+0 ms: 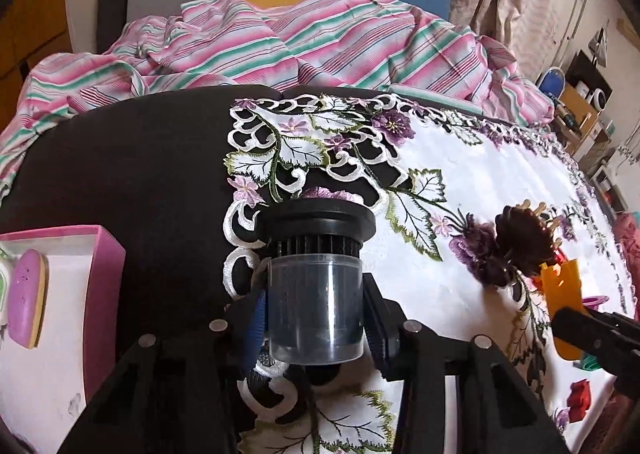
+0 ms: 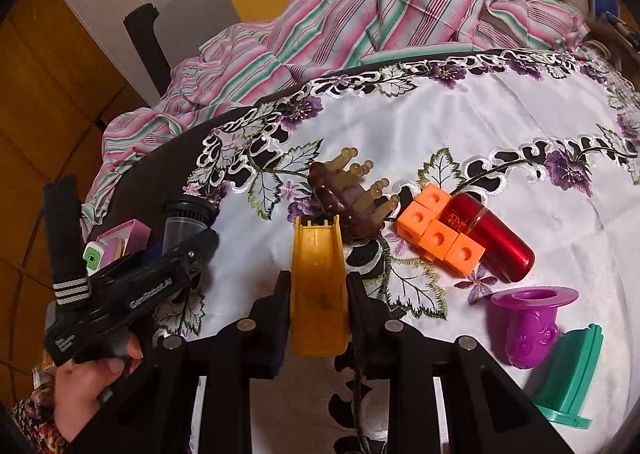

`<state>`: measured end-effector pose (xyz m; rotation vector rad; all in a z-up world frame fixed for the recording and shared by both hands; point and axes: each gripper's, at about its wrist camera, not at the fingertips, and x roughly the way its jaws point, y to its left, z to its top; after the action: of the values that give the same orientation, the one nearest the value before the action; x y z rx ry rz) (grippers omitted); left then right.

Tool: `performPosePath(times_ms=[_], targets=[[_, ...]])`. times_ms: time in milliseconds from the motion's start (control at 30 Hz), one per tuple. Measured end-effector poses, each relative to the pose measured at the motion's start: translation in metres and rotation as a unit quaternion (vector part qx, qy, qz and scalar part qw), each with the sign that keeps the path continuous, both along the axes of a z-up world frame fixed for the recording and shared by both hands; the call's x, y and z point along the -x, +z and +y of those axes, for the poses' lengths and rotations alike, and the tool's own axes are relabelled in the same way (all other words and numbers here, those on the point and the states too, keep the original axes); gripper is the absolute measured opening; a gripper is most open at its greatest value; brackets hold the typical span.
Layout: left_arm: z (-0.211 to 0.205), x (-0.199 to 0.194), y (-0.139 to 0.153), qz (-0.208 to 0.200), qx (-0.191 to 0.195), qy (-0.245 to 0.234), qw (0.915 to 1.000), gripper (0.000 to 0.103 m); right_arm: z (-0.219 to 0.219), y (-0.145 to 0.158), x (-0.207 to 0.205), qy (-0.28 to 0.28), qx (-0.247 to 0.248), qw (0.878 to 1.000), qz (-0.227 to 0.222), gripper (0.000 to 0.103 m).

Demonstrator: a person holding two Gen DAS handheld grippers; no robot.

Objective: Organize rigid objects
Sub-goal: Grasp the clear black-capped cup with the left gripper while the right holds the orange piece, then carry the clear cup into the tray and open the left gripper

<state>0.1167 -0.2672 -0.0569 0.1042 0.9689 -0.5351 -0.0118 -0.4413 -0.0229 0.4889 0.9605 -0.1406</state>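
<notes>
Left wrist view: at lower centre the left gripper (image 1: pixel 314 318) pinches a smoky plastic jar (image 1: pixel 316 306) lying on the embroidered cloth (image 1: pixel 460 182), apparently mid-pickup, with lifting toward the pink box (image 1: pixel 102 278) at left the likely next move, while the right gripper (image 2: pixel 318 306) clamps a yellow piece (image 2: pixel 318 286).

Four orange cubes (image 2: pixel 440 230), one red capsule (image 2: pixel 496 238)

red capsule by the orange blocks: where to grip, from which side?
Grip the red capsule across its middle, tool coming from above and the right. It lies on its side, and the orange blocks sit against its left flank while the purple cup stands close in front, so only the right flank shows free.
</notes>
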Motion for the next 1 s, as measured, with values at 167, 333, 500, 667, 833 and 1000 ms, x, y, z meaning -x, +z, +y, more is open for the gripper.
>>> performPosePath(times_ms=[167,333,500,667,833,1000], targets=[[0.009,0.002,0.004,0.0,0.013,0.006,0.9999,0.043,0.001,-0.001,-0.001,0.003,0.004,1.0,0.002,0.027],[0.021,0.009,0.012,0.003,0.037,0.011,0.9993,0.043,0.0,-0.001,0.0,0.002,0.006,1.0,0.003,0.027],[0.035,0.023,0.028,0.005,0.072,0.009,0.9973,0.043,0.0,-0.004,-0.002,0.002,0.006,1.0,0.009,0.027],[0.049,0.033,0.041,0.0,0.089,0.008,0.996,0.043,0.002,-0.001,-0.001,0.001,0.018,1.0,0.005,0.027],[0.073,0.037,0.049,0.002,0.103,0.015,0.9946,0.043,0.004,-0.001,-0.002,0.004,0.025,1.0,0.006,0.027],[0.108,0.034,0.053,-0.001,0.109,0.039,0.9933,0.043,0.004,0.002,0.0,0.002,0.029,1.0,-0.003,0.027]])
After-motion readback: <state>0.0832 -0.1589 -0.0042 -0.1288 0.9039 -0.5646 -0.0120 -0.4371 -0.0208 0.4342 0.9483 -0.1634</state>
